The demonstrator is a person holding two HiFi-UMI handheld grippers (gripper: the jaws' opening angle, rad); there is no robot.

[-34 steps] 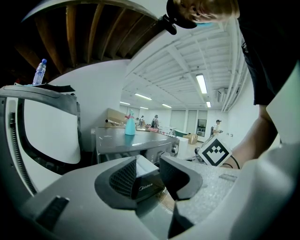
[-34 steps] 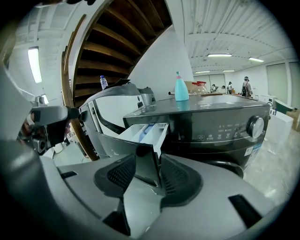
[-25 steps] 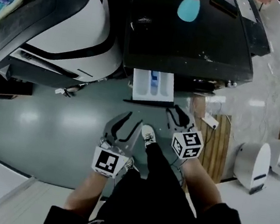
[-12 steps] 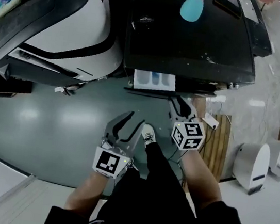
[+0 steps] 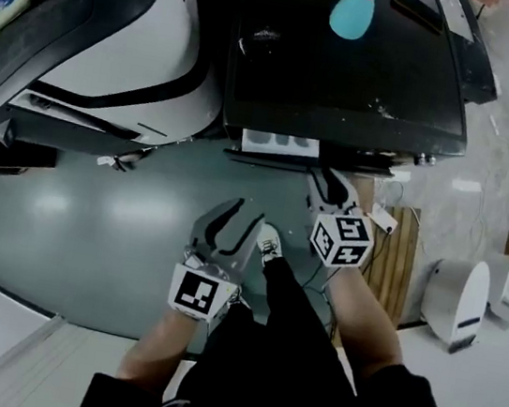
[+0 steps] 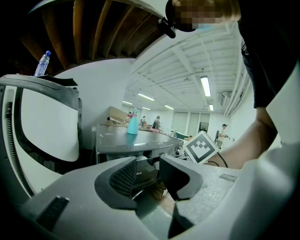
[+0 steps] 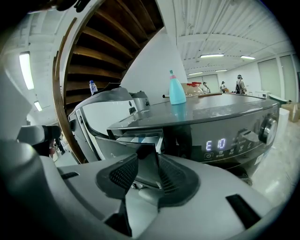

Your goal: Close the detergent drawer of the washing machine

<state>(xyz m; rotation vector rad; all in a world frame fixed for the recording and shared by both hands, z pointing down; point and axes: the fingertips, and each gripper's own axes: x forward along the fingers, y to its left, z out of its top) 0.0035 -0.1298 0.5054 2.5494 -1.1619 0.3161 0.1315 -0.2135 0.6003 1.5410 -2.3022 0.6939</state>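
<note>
The dark washing machine [image 5: 349, 79] stands at the top of the head view. Only a thin white strip of its detergent drawer [image 5: 281, 142] sticks out from the front. My right gripper [image 5: 327, 182] is at the drawer's right end. In the right gripper view the drawer's dark front panel [image 7: 147, 161] fills the gap between the pads, and my right gripper [image 7: 147, 176] is shut on it. The white tray [image 7: 138, 138] shows just behind. My left gripper [image 5: 233, 223] hangs open over the floor, apart from the machine. My left gripper [image 6: 147, 171] holds nothing.
A white machine [image 5: 118, 35] with a dark-rimmed door stands left of the washer. A blue bottle [image 5: 354, 15] sits on the washer's top. The display [image 7: 217, 144] and a knob [image 7: 268, 129] lie right of the drawer. A wooden pallet [image 5: 398, 257] is at the right, my shoe [image 5: 270, 245] below.
My right gripper has moved toward the washer and the drawer has slid in with it, from well out to nearly flush. The left gripper has stayed in place.
</note>
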